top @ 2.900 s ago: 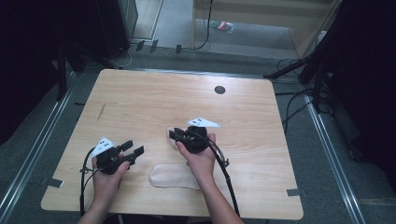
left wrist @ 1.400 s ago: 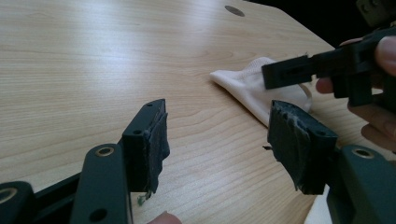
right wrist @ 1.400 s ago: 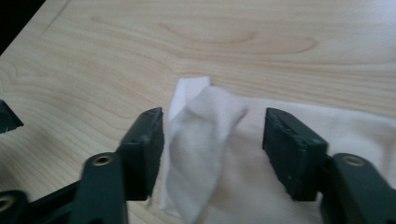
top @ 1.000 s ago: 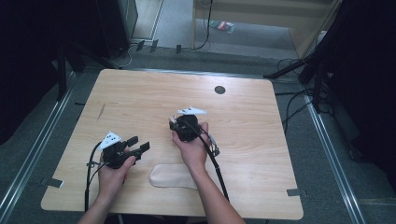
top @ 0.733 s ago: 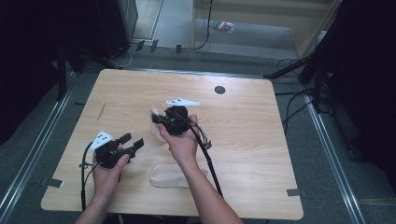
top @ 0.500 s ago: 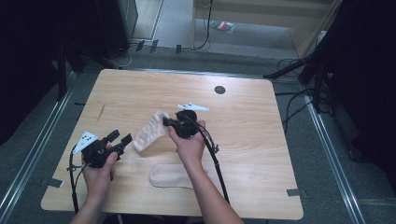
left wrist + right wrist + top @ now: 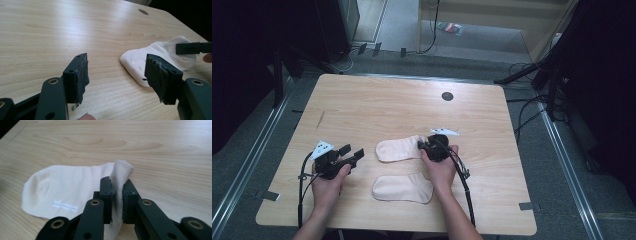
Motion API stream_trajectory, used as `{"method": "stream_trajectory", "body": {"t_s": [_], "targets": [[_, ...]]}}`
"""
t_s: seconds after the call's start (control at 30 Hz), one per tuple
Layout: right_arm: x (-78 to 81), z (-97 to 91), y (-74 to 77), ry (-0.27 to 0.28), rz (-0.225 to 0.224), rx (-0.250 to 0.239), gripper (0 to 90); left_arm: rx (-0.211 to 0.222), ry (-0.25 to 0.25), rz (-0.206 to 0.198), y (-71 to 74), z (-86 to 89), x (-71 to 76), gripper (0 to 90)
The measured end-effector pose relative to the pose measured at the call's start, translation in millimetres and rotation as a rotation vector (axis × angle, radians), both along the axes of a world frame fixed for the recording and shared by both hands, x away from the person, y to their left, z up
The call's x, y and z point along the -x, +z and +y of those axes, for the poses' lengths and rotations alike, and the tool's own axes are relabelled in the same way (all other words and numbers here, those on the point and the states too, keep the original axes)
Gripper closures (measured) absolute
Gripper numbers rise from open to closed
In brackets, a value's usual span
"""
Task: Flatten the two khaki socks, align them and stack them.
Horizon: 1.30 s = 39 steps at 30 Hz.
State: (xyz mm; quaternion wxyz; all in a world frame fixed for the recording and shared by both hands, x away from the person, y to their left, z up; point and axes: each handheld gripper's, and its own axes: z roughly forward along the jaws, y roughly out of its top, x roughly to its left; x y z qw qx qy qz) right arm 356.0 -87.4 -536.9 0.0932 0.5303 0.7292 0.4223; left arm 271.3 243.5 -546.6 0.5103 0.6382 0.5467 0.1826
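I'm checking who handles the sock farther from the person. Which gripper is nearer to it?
Right. The right gripper is at the far sock, its cuff between the jaws, which have just been opening. The left gripper stands open, apart to the sock's left.

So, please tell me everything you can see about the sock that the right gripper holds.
The sock is a short, pale cream one of soft knit fabric, with a ribbed cuff and small white lettering near the toe. It lies mostly flat on the wooden table, toe toward the left gripper, just beyond a second sock. Its cuff end is bunched up and stands between the jaws of the right gripper, which have just been opening but still touch the fabric. Nothing else touches it.
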Motion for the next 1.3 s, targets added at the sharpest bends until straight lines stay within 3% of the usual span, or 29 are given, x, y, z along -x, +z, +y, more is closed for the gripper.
{"method": "stream_trajectory", "body": {"t_s": [0.27, 0.37, 0.4, 0.63, 0.87, 1.03, 1.17, 1.3], "targets": [[3.9, -12.1, -5.5, -0.035, 0.011, 0.047, 69.5, -0.005, -0.004, 0.007, -2.2, -1.7, -1.4, 36.9], [7.0, -17.0, -3.9, -0.041, -0.012, 0.069, 63.3, -0.007, -0.003, 0.006, -2.2, -1.9, -1.5, 37.0], [9.2, -20.9, -2.7, -0.051, -0.024, 0.1, 60.9, -0.007, -0.002, 0.006, -2.5, -1.9, -1.7, 37.0], [14.3, -33.8, -1.2, -0.078, -0.059, 0.164, 58.5, -0.01, -0.001, -0.001, -1.2, -1.8, -2.1, 37.2], [13.6, -41.7, 5.2, -0.093, -0.084, 0.156, 60.1, -0.003, -0.001, -0.022, 2.3, 0.3, -4.3, 42.4], [8.6, -44.9, 18.4, -0.069, -0.118, 0.105, 64.8, 0.01, -0.039, -0.026, 12.0, -7.8, -13.4, 48.5], [4.2, -40.4, 24.9, -0.037, -0.133, 0.092, 66.8, -0.009, -0.078, -0.002, 17.2, -18.3, -22.7, 52.3], [-0.9, -36.8, 24.9, -0.033, -0.127, 0.088, 67.1, -0.072, -0.114, 0.083, 13.6, -35.6, -38.6, 55.5]]}}
